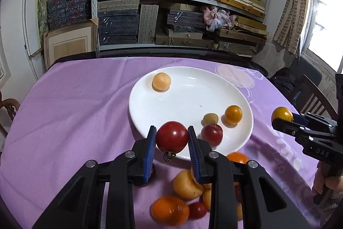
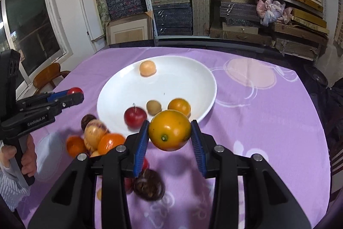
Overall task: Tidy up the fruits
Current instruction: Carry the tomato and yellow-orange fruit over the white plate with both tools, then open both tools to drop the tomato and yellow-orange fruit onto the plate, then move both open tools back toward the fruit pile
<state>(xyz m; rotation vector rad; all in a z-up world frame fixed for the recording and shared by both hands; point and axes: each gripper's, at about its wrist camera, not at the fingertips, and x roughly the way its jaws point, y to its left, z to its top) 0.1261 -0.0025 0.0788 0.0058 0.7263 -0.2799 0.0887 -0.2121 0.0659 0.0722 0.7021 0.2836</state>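
We are partway through carrying fruit from the loose pile to the plate, with one piece in each hand. Our left hand-held gripper is clenched on a red tomato, its green stalk hanging below, and holds it clear of the worktop just over the near rim of the white plate. Our right hand-held gripper grasps a yellow-orange tomato, also off the purple cloth, near the plate's near edge; in the left wrist view it sits off to the right of the plate. Four pieces lie on the plate: a pale orange fruit at the far side, and near the front a small red apple-like fruit, a small yellowish-green fruit and a small orange fruit. The unsorted pile of orange, yellow, red and dark fruits lies on the cloth close to us, blurred in both views. We judge the step in hand to be transport, so the next move calls for bringing each held fruit over a bare part of the plate, lowering it until it rests there, and only then easing the jaws apart. Round fruit rolls on a shallow plate, so we should set them down gently, away from the rim and clear of the three fruits crowded at the front; the middle and the left side look freest.
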